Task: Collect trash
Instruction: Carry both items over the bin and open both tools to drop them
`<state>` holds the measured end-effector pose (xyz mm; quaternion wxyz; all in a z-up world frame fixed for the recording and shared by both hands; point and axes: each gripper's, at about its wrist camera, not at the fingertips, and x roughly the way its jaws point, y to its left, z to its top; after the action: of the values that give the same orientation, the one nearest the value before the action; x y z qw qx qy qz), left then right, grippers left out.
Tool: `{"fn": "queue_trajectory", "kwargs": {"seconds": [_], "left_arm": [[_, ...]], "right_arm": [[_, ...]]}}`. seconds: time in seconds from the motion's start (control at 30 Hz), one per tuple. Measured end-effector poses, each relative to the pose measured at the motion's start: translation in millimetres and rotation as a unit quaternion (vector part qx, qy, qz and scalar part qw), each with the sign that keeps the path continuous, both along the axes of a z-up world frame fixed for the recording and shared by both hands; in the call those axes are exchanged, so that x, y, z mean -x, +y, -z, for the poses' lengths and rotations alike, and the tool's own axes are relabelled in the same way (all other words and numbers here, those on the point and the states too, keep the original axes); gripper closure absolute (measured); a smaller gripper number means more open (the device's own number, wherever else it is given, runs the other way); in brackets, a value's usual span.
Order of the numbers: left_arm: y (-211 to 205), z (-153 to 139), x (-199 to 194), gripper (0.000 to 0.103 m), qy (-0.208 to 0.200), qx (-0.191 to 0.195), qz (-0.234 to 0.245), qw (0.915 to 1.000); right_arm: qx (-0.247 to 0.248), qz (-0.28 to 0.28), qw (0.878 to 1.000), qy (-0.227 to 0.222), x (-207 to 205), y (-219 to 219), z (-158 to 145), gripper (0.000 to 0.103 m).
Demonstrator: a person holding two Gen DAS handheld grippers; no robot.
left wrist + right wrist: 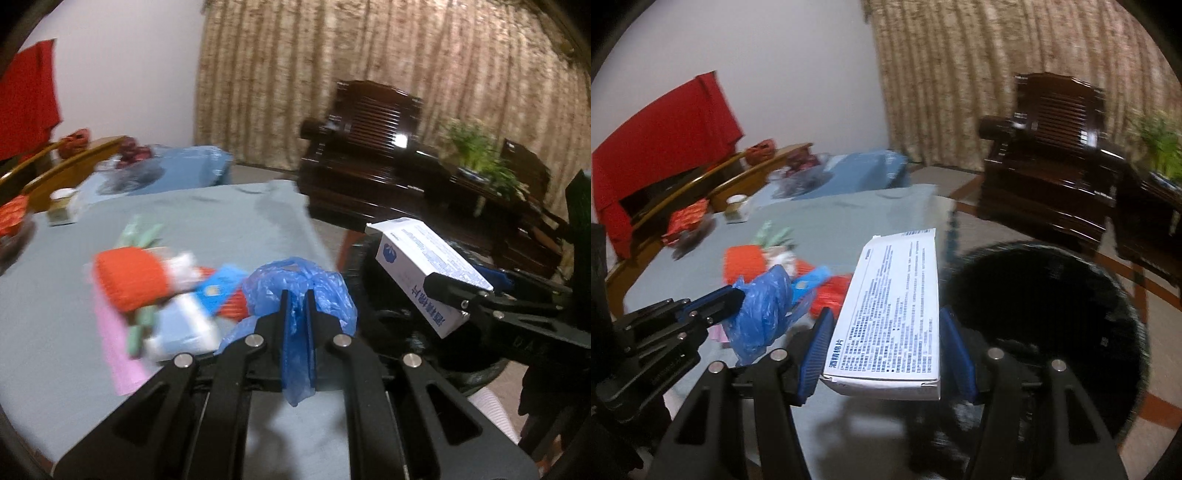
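Carrying two pieces of trash toward the black bin (1045, 332) beside the counter (229, 221).

Left hand-held gripper (297, 295) is clenched on a blue plastic bag (299, 284); to its right, the right hand-held gripper (886, 328) grasps a white printed box (894, 306) at the bin's near rim. Release should wait until each item hangs squarely over the opening.

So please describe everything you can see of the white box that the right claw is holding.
The white box is a flat, oblong carton, apparently cardboard, with dense blue print on its broad face and large Chinese characters along one narrow side. One end flap looks slightly open. The right claw grips it by both long sides, broad face up, clear of the table, beside the black trash bin.
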<state>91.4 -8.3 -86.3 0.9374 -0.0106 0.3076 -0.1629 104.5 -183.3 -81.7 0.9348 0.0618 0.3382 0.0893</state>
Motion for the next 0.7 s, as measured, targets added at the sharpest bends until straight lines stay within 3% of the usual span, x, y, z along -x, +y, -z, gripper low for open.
{"fn": "queue_trajectory", "kwargs": {"seconds": [0.3,0.57,0.67,0.7], "left_arm": [[-92.2,8.5,-33.7,0.096,0.011,0.011,0.085,0.9963],[-154.3,24.2,-51.6,0.094,0.03,0.004,0.129,0.9912],[-163.3,30.4,-56.8,0.082,0.045,0.004,0.14,0.9891],[-161.3,31.6,-58.8,0.071,0.047,0.006,0.142,0.9887]], "right_arm": [[0.007,0.1,0.995,0.025,7.7,-88.5,26.5,0.045],[0.018,0.145,0.988,0.038,15.7,-123.5,41.9,0.044],[0.017,0.152,0.987,0.045,15.5,-131.6,46.3,0.044],[0.017,0.155,0.987,0.047,16.5,-132.4,47.9,0.042]]}}
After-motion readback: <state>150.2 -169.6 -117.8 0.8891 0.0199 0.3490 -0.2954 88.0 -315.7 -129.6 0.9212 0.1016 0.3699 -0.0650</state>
